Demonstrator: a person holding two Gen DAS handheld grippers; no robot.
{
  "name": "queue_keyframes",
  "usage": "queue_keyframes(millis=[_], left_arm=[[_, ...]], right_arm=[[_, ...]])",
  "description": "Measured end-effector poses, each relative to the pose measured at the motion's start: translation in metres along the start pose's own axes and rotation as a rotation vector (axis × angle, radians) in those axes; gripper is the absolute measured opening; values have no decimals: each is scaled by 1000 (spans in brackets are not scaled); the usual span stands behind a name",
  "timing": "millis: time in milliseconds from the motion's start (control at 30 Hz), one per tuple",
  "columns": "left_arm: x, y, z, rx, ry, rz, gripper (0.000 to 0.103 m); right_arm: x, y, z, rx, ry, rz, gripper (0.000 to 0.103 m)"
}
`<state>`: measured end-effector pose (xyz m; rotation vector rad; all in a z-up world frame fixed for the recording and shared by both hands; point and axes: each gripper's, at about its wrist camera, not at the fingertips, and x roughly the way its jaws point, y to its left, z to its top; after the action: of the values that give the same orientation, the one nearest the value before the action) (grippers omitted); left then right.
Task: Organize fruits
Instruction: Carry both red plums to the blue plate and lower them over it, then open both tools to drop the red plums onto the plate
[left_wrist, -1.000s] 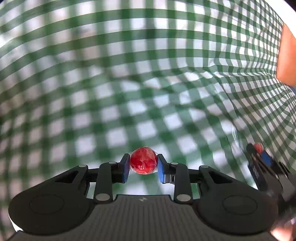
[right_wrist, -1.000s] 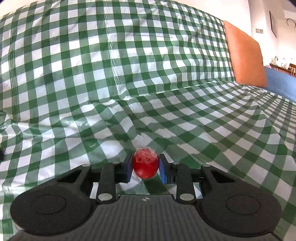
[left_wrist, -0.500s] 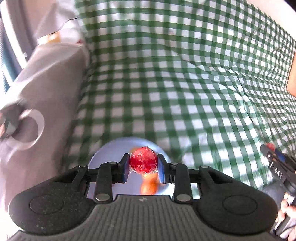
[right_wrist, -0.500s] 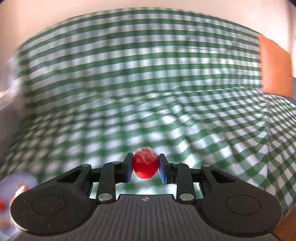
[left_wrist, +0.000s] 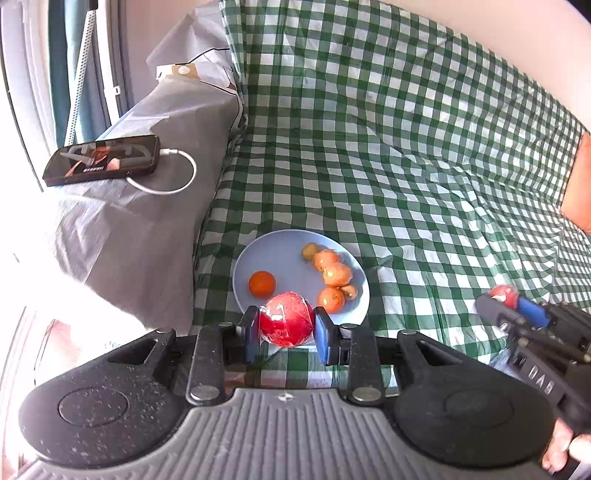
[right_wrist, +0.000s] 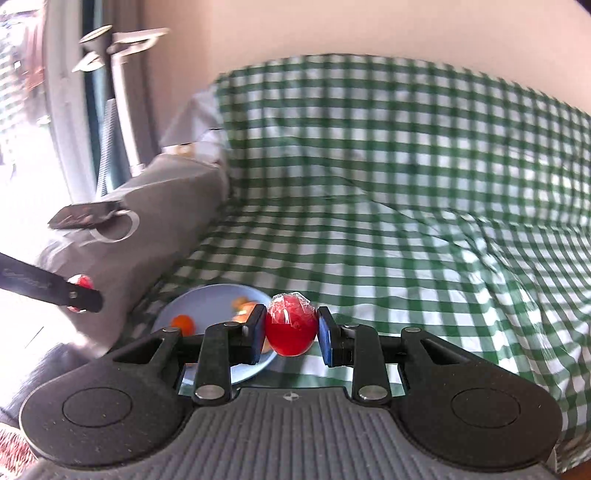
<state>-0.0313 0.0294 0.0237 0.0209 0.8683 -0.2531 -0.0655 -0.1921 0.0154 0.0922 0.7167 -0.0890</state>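
Observation:
My left gripper (left_wrist: 285, 334) is shut on a red plastic-wrapped fruit (left_wrist: 286, 319), held over the near rim of a pale blue plate (left_wrist: 280, 260). The plate holds several small orange fruits (left_wrist: 334, 275) and one apart (left_wrist: 262, 283). My right gripper (right_wrist: 291, 338) is shut on another red wrapped fruit (right_wrist: 291, 328), to the right of the plate (right_wrist: 207, 301). The right gripper also shows at the right edge of the left wrist view (left_wrist: 517, 302). The left gripper shows at the left of the right wrist view (right_wrist: 79, 293).
A green-and-white checked cloth (left_wrist: 406, 166) covers the sofa seat and back. A grey-covered armrest (left_wrist: 147, 206) at the left bears a phone (left_wrist: 101, 159) with a white cable (left_wrist: 177, 173). An orange cushion (left_wrist: 580, 192) is at the far right.
Both grippers have swung left, each still holding its red fruit. The plate, armrest and phone have come into view. The left gripper now hangs over the plate's near rim.

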Motion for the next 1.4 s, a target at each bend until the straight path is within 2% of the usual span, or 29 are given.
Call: queue_keyframes(millis=[300, 667, 933, 1167, 1400], left_arm=[[-1, 8, -4, -24, -10, -23, 34], [24, 8, 2, -28, 29, -33, 34], [70, 6, 17, -14, 82, -11, 34], [126, 1, 33, 17, 142, 8, 34], [184, 1, 44, 52, 222, 45, 34]], right_arm=[[-12, 29, -4, -118, -12, 40, 30], [9, 37, -7, -191, 55, 81, 30], [53, 32, -6, -181, 127, 95, 31], [111, 30, -6, -163, 215, 128, 31], [173, 35, -20, -190, 322, 147, 31]])
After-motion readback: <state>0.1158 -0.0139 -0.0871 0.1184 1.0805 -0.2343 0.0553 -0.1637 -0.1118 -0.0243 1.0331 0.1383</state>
